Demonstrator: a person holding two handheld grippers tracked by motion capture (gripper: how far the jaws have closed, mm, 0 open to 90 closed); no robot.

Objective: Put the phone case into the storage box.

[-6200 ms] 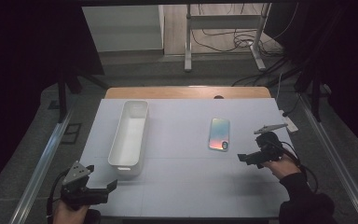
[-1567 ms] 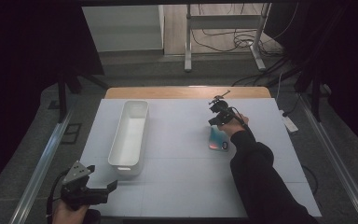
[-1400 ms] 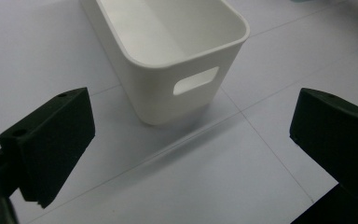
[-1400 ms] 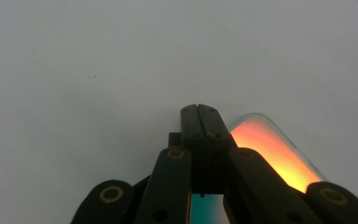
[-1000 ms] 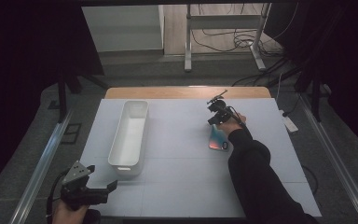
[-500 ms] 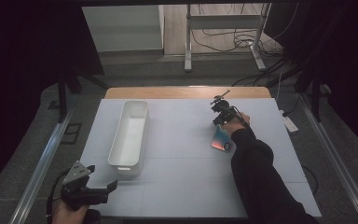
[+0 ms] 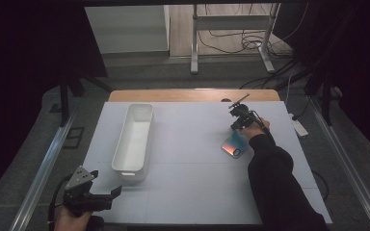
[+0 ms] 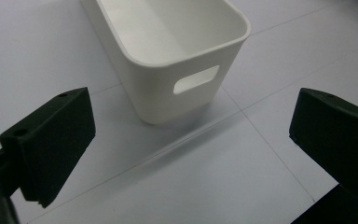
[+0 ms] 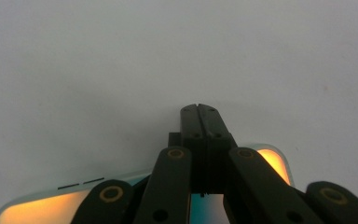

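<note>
A phone [image 7: 233,145] with a glowing orange and blue back lies on the white table [image 7: 188,192], right of centre. My right gripper [image 7: 239,123] hovers over its far end with the jaws pressed together and nothing between them. In the right gripper view the shut tips [image 9: 199,110] reach past the phone's [image 9: 37,205] far edge, over bare table; whether they touch the phone I cannot tell. My left gripper [image 7: 110,194] rests at the near left corner, open and holding nothing. In its own view the left gripper [image 8: 191,154] faces the near end of a white bin [image 8: 168,51].
The long white bin [image 7: 135,137] stands left of centre, running away from me, with a handle slot [image 8: 196,80] in its near end. A wooden strip [image 7: 192,95] edges the table's far side. Metal rails [image 7: 46,163] run along both sides.
My right gripper has shifted a little to the right over the phone's far end, and the phone now sits slightly further right. The left gripper has stayed where it was.
</note>
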